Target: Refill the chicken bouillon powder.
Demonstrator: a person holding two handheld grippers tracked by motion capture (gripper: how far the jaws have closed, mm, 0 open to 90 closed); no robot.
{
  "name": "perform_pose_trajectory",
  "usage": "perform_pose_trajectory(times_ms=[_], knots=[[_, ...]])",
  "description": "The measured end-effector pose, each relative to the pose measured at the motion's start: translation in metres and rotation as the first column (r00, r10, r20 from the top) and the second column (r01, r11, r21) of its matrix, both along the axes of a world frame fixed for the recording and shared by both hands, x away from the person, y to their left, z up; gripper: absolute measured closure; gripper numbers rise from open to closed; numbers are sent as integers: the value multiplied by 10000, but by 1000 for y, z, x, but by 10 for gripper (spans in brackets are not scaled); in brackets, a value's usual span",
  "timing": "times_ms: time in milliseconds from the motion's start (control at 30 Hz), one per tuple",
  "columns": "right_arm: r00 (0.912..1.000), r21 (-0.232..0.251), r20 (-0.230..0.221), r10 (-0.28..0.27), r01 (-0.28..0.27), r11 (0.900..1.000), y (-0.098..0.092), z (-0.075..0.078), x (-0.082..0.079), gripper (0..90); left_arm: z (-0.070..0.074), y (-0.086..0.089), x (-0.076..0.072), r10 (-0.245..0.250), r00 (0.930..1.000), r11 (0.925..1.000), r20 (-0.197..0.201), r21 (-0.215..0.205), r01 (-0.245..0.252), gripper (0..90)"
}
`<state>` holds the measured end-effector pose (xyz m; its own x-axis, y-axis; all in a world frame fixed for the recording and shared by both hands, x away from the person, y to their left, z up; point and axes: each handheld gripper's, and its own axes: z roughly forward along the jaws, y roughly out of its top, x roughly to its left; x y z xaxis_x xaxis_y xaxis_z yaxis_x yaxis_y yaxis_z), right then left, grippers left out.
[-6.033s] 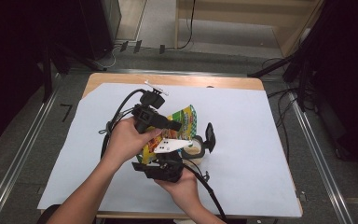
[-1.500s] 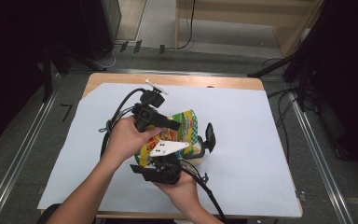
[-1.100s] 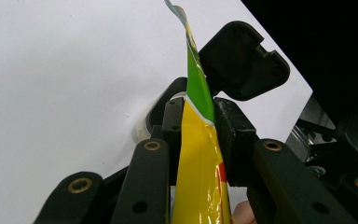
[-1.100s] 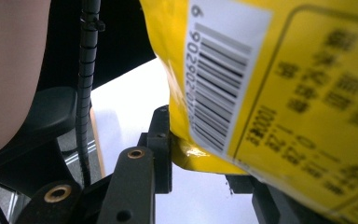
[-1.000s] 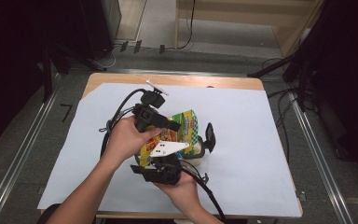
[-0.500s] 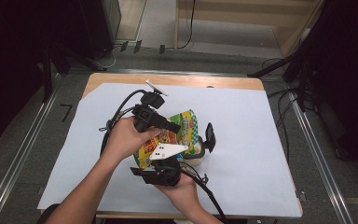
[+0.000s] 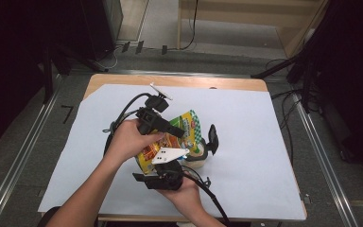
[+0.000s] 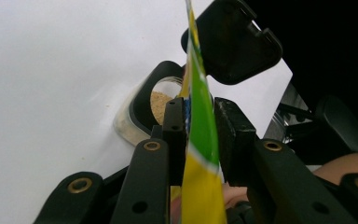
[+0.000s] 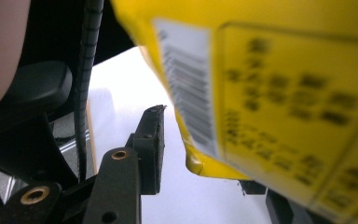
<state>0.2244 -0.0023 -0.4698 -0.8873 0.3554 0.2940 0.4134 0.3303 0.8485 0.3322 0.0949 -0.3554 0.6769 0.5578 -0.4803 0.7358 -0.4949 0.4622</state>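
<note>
Mid-table, on the white sheet [image 7: 264,142]: a yellow-and-green snack pouch [image 7: 177,137] held tilted above a clear jar [image 7: 196,158], between two hand-held grippers. Left gripper [image 8: 200,135] pinching the pouch edge-on, both pads pressed flat against the green-and-yellow film, pouch rising straight up through the grip. Beyond those jaws, the jar lying low on the sheet, tan crumbs inside, its black hinged lid [image 8: 230,39] flipped open and standing up behind the pouch. Same lid seen from the high view as a dark flap [image 7: 212,137] at the jar's right side.

Right gripper [image 7: 163,177] down near the table's front edge, below the pouch's bottom end. Jaws just been spreading: left pad [image 9: 151,144] standing clear of the pouch's yellow bottom corner [image 9: 200,165], a gap of white sheet showing between them; other pad mostly hidden behind the pouch. Not pressing on the film, as far as visible.

Writing on the pouch back: a barcode panel [image 9: 186,88] and rows of dark print on yellow, all too blurred to read. Front artwork in the high view colourful, with a green checked corner, brand name not legible.
</note>
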Motion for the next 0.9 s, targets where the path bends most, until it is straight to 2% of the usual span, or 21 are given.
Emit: perform_pose_trajectory(times_ms=[100, 233, 400, 633, 733, 900], knots=[[9999, -171, -88, 50, -52, 9998, 2, -5, 0, 596, -2, 0, 0, -163, 9998, 9998, 116, 83, 162, 757], [10000, -344, -69, 67, -70, 9994, 3, -10, 0, 592, -2, 1, 1, -197, 9997, 9998, 141, -4, 197, 767], [9999, -466, -117, 100, -105, 9989, 5, -13, 1, 541, -4, 2, 3, -216, 9997, 9997, 109, -89, 217, 774], [9997, -544, -219, 99, -110, 9985, 7, -18, 2, 488, -4, 2, 3, -230, 9989, 9997, 408, -92, 234, 806], [9993, -506, -368, -16, -2, 9987, 6, -19, 3, 483, -3, 7, 5, -276, 9991, 9992, 326, -265, 285, 843], [9975, -380, -664, -232, 207, 9991, 3, -22, 6, 470, -4, 12, 7, -303, 9995, 9986, 104, -435, 308, 858]])
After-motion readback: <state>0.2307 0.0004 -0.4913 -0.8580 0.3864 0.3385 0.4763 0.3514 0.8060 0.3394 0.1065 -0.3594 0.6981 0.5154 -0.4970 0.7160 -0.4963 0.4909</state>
